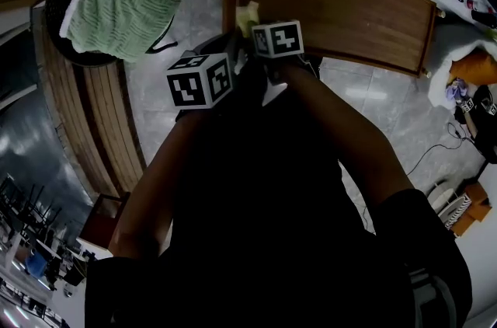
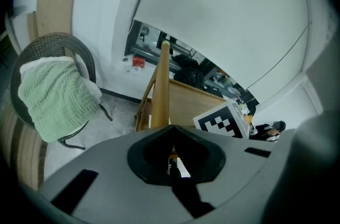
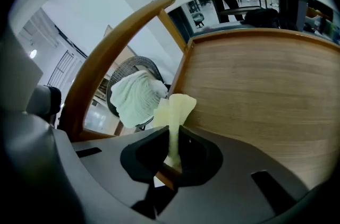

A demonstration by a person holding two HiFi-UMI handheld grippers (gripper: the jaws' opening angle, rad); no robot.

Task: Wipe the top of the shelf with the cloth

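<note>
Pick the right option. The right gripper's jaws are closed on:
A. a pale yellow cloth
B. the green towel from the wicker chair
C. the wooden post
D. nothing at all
A: in the right gripper view, the right gripper has its jaws closed on a pale yellow cloth, whose bunched end sticks up from between them.

Dark top, two grey grippers with marker cubes.
The person wears a dark top [image 1: 256, 241] with short sleeves. The left gripper [image 2: 171, 160] and right gripper [image 3: 173, 156] have grey bodies with black recesses. The left cube [image 1: 199, 80] and right cube [image 1: 277, 39] are white with black square markers.
</note>
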